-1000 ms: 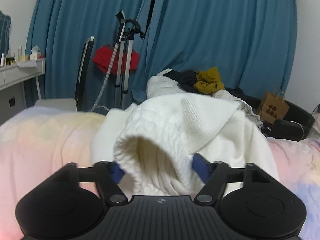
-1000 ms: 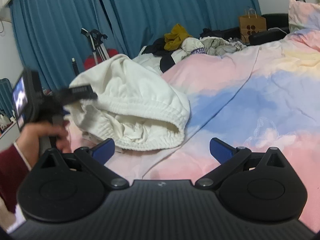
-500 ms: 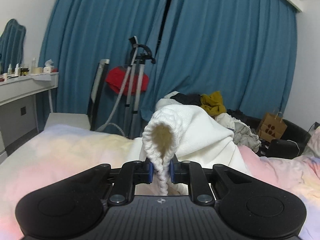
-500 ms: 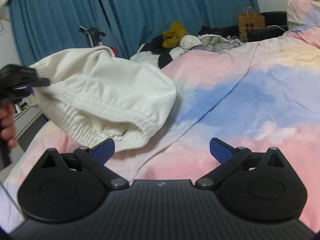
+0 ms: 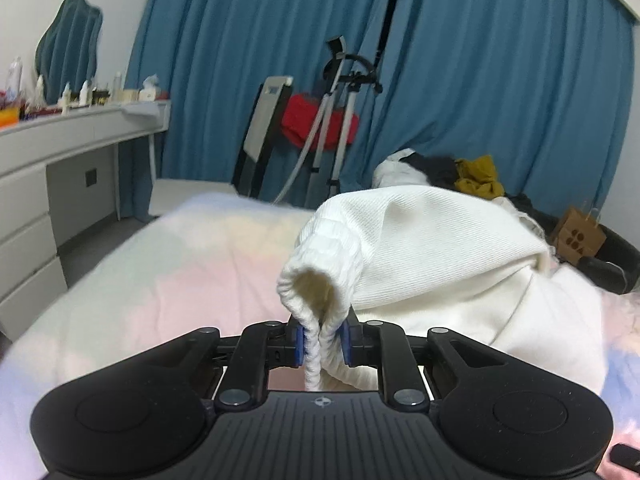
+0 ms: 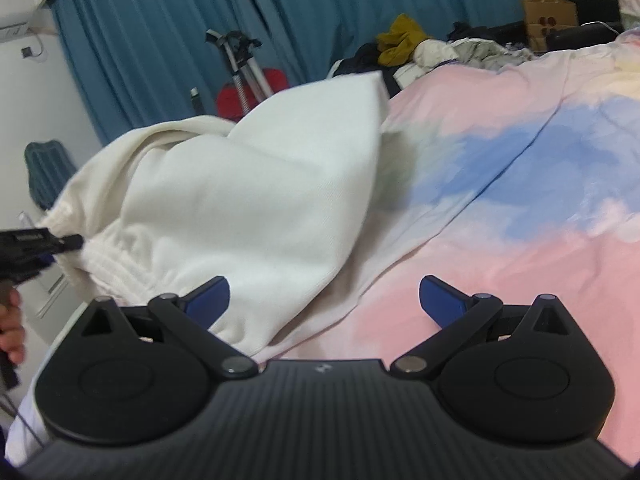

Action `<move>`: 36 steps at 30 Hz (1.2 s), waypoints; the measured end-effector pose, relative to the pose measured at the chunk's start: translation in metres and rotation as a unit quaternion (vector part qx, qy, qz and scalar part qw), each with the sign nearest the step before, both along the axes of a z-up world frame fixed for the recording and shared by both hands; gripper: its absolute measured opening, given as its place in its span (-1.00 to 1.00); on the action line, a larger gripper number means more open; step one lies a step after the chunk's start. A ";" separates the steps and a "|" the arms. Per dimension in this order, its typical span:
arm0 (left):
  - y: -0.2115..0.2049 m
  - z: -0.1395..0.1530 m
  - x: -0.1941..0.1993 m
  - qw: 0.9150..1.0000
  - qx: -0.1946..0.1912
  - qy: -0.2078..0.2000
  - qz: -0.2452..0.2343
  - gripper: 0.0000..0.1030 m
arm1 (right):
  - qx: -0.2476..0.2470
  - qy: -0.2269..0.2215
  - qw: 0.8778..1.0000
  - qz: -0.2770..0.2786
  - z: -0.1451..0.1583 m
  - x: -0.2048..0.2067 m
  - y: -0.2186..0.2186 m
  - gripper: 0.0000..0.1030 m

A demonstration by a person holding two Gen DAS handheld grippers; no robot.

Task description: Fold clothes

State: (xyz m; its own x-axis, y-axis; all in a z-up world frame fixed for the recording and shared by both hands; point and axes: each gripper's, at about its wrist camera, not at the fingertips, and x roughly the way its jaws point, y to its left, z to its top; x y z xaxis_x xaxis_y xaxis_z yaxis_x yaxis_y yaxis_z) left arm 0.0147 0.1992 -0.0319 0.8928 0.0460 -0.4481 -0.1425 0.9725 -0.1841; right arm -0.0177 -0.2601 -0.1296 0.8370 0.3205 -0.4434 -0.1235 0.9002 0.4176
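A white knit garment (image 5: 440, 264) lies on the pastel bedcover (image 5: 180, 272), one end lifted. My left gripper (image 5: 322, 344) is shut on its ribbed hem (image 5: 316, 300), which bunches into a loop between the blue pads. In the right wrist view the same garment (image 6: 256, 200) stretches leftward to the left gripper (image 6: 60, 242), with a hand (image 6: 10, 320) below it. My right gripper (image 6: 324, 300) stands open just above the bedcover (image 6: 500, 200). Its left finger (image 6: 208, 300) is at the garment's near edge, and nothing is gripped.
A pile of mixed clothes (image 6: 408, 44) sits at the far end of the bed. A white desk with drawers (image 5: 60, 152) stands left of the bed. A steamer stand (image 5: 340, 120) and a brown paper bag (image 5: 576, 236) stand by the blue curtains.
The left gripper closed on the ribbed hem, then carried it left and away from the pile, stretching the garment out. The right gripper stayed open and shifted slightly toward the garment.
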 end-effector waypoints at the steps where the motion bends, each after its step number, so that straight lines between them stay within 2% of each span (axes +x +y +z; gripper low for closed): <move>1: 0.006 -0.007 0.002 1.000 -0.006 0.006 0.004 -0.62 | -0.004 0.001 1.000 0.009 -0.001 0.000 0.005 1.00; 4: 0.016 -0.022 0.013 1.000 -0.009 0.022 0.007 -0.60 | -0.010 0.024 0.998 0.056 -0.005 0.006 0.022 1.00; 5: 0.018 -0.023 0.017 1.000 -0.004 0.023 0.003 -0.59 | -0.016 0.030 0.997 0.064 -0.008 0.007 0.029 0.94; 8: 0.017 -0.028 0.037 1.000 0.013 0.015 -0.012 -0.52 | -0.052 0.027 0.994 0.090 -0.011 0.008 0.050 0.93; 10: 0.017 -0.035 0.043 0.999 0.020 0.015 -0.021 -0.51 | -0.053 0.023 0.992 0.108 -0.011 0.008 0.061 0.92; 13: 0.020 -0.044 0.048 0.999 0.007 0.026 -0.021 -0.50 | -0.082 0.016 0.991 0.104 -0.013 0.015 0.078 0.89; 14: 0.019 -0.045 0.051 0.999 0.003 0.028 -0.021 -0.50 | -0.091 0.015 0.990 0.105 -0.014 0.020 0.084 0.77; 17: 0.020 -0.047 0.055 0.999 -0.004 0.032 -0.022 -0.49 | -0.113 -0.004 0.987 0.114 -0.013 0.021 0.094 0.60; 21: 0.022 -0.048 0.057 0.999 -0.010 0.035 -0.021 -0.47 | -0.110 0.007 0.985 0.133 -0.008 0.014 0.108 0.58; 25: 0.016 -0.047 0.057 0.999 -0.003 0.041 -0.021 -0.42 | -0.173 0.002 0.976 0.131 -0.022 0.006 0.123 0.59; 27: 0.015 -0.047 0.057 0.999 -0.002 0.046 -0.028 -0.42 | -0.193 -0.004 0.974 0.121 -0.027 0.005 0.122 0.52; 30: 0.017 -0.047 0.055 0.998 -0.005 0.055 -0.036 -0.35 | -0.154 -0.004 0.982 0.105 -0.022 0.006 0.107 0.42; 32: 0.019 -0.047 0.050 0.997 -0.007 0.062 -0.047 -0.30 | -0.137 -0.031 0.987 0.082 -0.009 0.000 0.094 0.33; 36: 0.018 -0.045 0.033 0.993 0.010 0.077 -0.086 0.03 | -0.127 -0.050 0.990 0.033 0.013 -0.004 0.075 0.14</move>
